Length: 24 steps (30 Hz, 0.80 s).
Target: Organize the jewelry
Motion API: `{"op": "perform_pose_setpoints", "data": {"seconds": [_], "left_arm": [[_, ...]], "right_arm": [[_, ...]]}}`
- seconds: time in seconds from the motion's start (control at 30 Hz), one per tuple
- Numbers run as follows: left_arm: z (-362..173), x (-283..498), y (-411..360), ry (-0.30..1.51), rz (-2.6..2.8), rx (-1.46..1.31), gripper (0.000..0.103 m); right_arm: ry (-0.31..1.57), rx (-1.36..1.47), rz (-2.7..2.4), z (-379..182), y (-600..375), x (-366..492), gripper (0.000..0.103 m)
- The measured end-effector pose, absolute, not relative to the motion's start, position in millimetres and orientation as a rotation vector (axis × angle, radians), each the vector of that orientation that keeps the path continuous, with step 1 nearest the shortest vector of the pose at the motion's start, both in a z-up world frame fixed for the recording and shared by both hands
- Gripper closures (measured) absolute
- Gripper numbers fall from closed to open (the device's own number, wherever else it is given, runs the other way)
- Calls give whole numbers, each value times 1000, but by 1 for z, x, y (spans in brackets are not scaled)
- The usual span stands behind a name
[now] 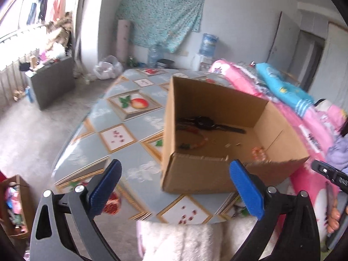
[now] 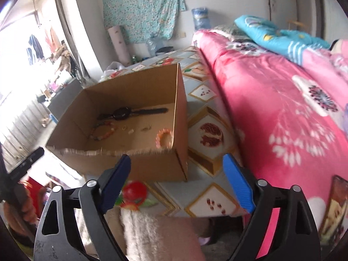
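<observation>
- We hold both claws spread and empty: left claw (image 1: 175, 187), right claw (image 2: 177, 181).
- Cardboard box (image 2: 152, 165) on desk (image 2: 204, 174) at 12 o'clock.
- Inside already: watch (image 2: 130, 112), beaded bracelet (image 2: 104, 132), pink bracelet (image 2: 163, 138), small earrings (image 2: 146, 128).
- No jewelry visible outside; task looks nearly done.

Cardboard box (image 2: 152, 165) on fruit-patterned table (image 2: 208, 165)
</observation>
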<state>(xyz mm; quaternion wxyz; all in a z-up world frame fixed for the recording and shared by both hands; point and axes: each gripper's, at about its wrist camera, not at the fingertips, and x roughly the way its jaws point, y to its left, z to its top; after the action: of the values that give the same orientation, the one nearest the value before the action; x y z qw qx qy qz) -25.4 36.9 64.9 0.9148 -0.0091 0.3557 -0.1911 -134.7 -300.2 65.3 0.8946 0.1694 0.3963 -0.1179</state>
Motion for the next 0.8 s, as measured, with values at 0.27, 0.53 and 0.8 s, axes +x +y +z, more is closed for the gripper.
{"op": "perform_pose_setpoints", "data": {"seconds": [0.27, 0.53, 0.8], "left_arm": [[58, -38, 16, 751, -304, 97, 5], [48, -29, -18, 830, -290, 172, 5], [38, -23, -37, 922, -301, 182, 6]], "right_arm": [[880, 239, -154, 55, -245, -119, 11], [902, 244, -198, 51, -238, -95, 8], [954, 245, -270, 43, -240, -83, 8]]}}
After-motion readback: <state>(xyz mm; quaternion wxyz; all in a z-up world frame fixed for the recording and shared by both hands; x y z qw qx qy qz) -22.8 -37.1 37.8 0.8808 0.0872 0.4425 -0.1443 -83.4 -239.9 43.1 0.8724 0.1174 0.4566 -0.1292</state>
